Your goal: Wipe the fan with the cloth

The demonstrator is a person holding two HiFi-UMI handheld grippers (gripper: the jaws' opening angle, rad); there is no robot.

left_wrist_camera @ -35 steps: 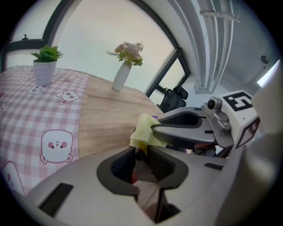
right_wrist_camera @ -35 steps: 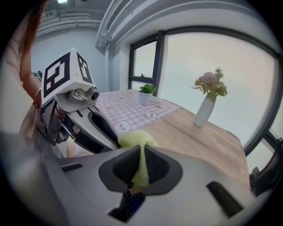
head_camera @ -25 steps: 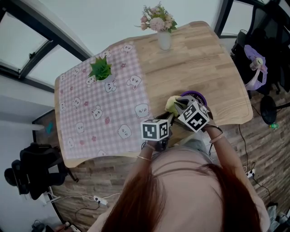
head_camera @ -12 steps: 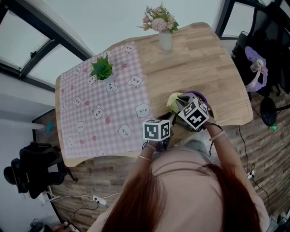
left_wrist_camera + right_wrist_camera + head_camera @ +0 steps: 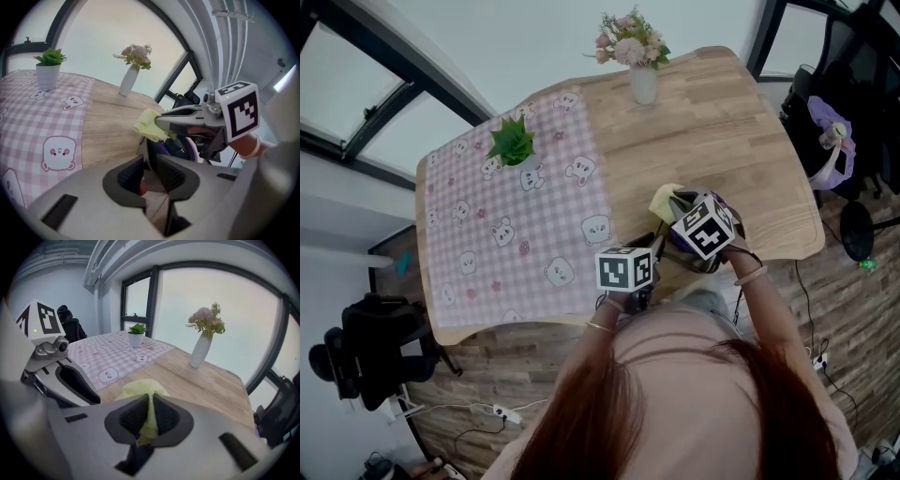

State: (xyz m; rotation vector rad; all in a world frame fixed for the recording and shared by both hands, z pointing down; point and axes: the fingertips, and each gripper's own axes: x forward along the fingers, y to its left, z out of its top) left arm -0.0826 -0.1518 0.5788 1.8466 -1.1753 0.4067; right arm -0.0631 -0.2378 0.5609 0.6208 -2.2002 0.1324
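Gripping small purple-rimmed fan (image 5: 719, 201) (image 5: 180, 147) w/ dark grille by its grey body in L gripper (image 5: 651, 247) (image 5: 150, 168), jaws narrow, pressed on it from both sides, at near edge of light wooden table (image 5: 712, 122). Pinching crumpled pale yellow-green cloth (image 5: 664, 199) (image 5: 149, 124) (image 5: 140, 389) in R gripper (image 5: 674, 206) (image 5: 161, 123) (image 5: 149, 416), jaws almost together on fabric, cloth bunched at fan's upper edge, just above L gripper's tips.
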